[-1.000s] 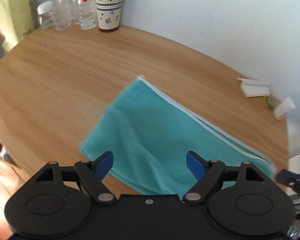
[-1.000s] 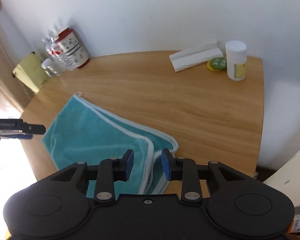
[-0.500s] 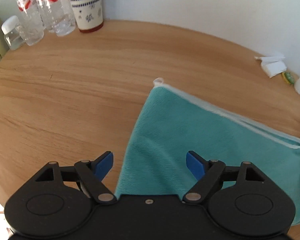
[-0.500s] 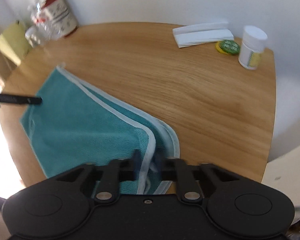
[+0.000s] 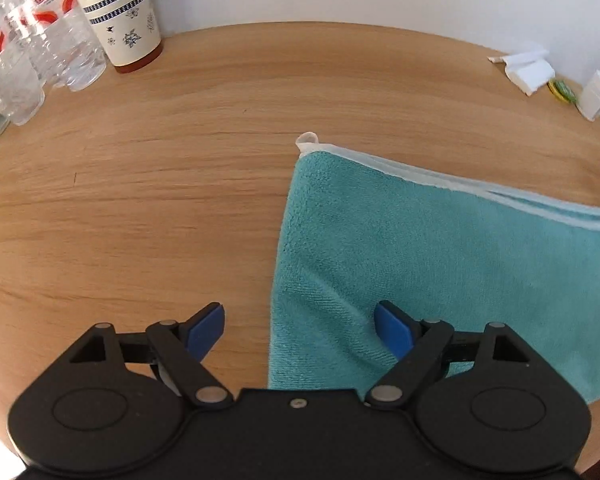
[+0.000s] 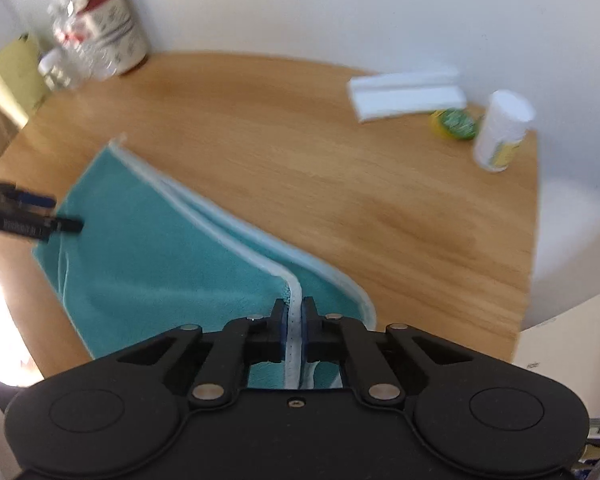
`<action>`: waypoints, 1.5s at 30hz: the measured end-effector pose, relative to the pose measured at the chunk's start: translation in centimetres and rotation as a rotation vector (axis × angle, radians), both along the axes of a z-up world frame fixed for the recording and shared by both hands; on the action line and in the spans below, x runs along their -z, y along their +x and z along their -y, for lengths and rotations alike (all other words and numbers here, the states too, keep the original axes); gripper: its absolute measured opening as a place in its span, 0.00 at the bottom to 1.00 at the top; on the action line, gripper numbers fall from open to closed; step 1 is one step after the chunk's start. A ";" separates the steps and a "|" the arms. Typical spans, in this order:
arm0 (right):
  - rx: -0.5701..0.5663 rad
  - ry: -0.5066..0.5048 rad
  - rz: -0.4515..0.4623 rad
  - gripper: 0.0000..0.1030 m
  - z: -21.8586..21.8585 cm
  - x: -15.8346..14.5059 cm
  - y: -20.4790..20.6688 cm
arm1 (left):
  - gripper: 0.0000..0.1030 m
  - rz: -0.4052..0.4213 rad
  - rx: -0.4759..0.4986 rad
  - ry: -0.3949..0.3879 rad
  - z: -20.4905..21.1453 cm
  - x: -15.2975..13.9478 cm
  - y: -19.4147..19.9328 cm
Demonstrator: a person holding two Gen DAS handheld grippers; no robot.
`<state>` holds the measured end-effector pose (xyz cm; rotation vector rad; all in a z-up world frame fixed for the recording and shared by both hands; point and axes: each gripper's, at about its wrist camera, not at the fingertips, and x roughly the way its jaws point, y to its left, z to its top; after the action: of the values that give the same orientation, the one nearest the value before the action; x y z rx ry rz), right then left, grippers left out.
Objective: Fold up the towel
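A teal towel with a pale trim lies folded on the round wooden table. My left gripper is open and straddles the towel's near left edge, one blue pad over bare wood, the other over the cloth. In the right wrist view the towel spreads to the left, and my right gripper is shut on its white-trimmed top-layer edge at the near right corner. The left gripper shows there as a dark tip over the towel's far left end.
A patterned paper cup and clear water bottles stand at the table's back left. White folded paper, a green-and-yellow lid and a white pill bottle sit at the back right. The table edge runs close on the right.
My right gripper has closed from open onto the towel's trimmed edge. The left gripper has shifted over the towel's left end, staying open.
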<state>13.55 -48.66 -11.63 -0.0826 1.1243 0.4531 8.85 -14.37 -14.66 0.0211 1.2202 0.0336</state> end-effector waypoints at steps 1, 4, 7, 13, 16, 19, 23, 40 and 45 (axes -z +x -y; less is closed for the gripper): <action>0.032 0.023 0.005 0.06 0.7 -0.6 0.3 | 0.84 -0.002 0.002 0.000 -0.1 0.0 0.0; 0.060 0.007 0.012 0.06 1.2 -0.4 1.1 | 0.90 0.000 0.016 0.012 -0.3 0.1 -0.1; 0.043 -0.066 -0.023 0.06 0.3 1.4 1.8 | 0.90 -0.012 0.013 0.017 -0.4 0.1 0.0; 0.083 -0.135 0.040 0.24 0.1 1.5 -0.3 | 0.92 -0.021 0.036 0.037 -0.1 0.0 0.2; 0.116 -0.114 0.047 0.32 1.9 -0.8 -2.8 | 0.92 -0.031 0.035 0.021 -0.3 0.1 0.3; 0.132 -0.021 -0.003 0.32 3.4 -1.6 -6.2 | 0.92 -0.039 0.029 0.004 -0.6 0.2 0.3; 0.201 0.045 -0.063 0.32 3.1 0.6 -10.0 | 0.92 -0.034 0.048 0.007 -0.5 0.2 0.2; 0.399 0.133 -0.089 0.01 1.8 2.6 -12.1 | 0.95 -0.053 0.124 0.031 -0.4 0.2 0.7; 0.423 0.072 -0.111 0.01 1.7 1.5 -13.6 | 1.00 -0.074 0.140 0.041 0.0 0.1 0.9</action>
<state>-0.09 -50.39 -13.13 0.2423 1.1952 0.1200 9.72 -14.32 -14.75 0.1445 1.2891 -0.0654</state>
